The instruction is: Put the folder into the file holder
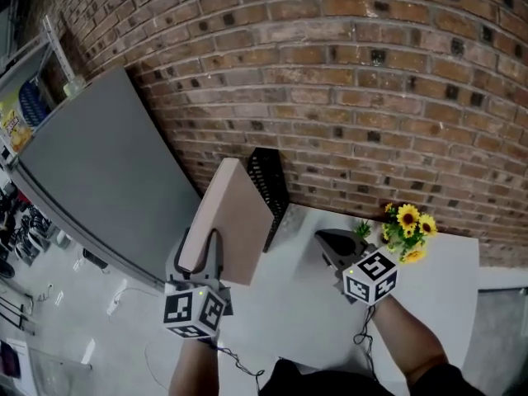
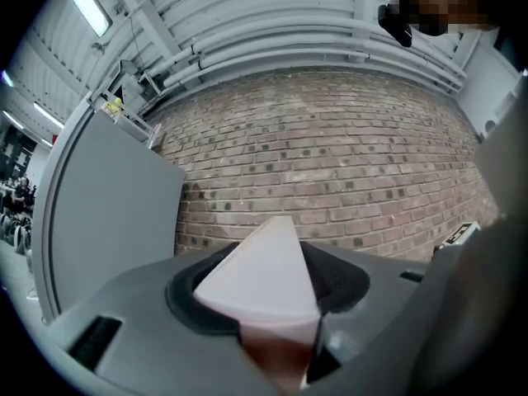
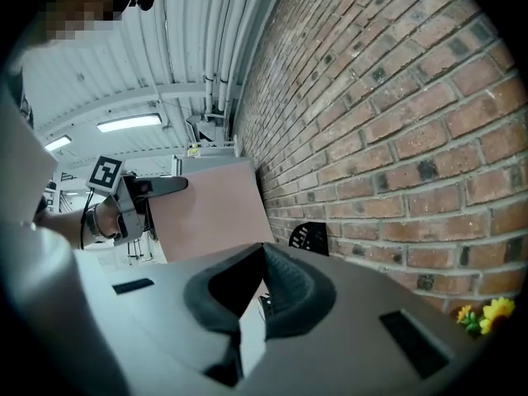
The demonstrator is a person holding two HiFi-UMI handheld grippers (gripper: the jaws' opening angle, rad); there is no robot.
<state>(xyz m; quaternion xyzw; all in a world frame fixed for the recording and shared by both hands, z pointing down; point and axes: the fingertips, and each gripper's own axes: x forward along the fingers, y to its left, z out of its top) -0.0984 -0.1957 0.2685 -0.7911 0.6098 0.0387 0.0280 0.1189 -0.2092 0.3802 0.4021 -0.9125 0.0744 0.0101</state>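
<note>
The folder (image 1: 239, 221) is standing on edge in the left gripper (image 1: 213, 246) over the table's (image 1: 297, 312) left side, just before the file holder (image 1: 271, 188), which is sitting at the back against the brick wall (image 1: 371, 97), while the right gripper (image 1: 327, 239) is hovering between the folder and the flowers (image 1: 408, 229) at the back right.

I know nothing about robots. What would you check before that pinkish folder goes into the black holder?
1. Left claw grips the folder: ok, its pads press on the lower edge.
2. Folder is lifted off the table: ok.
3. File holder stands ready against the brick wall: ok.
4. Holder's slot is free inside: cannot tell, the opening doesn't show.
5. Right claw is out of the way: ok, shut, empty, off to the side.
6. Sunflowers are clear of the path: ok.
</note>
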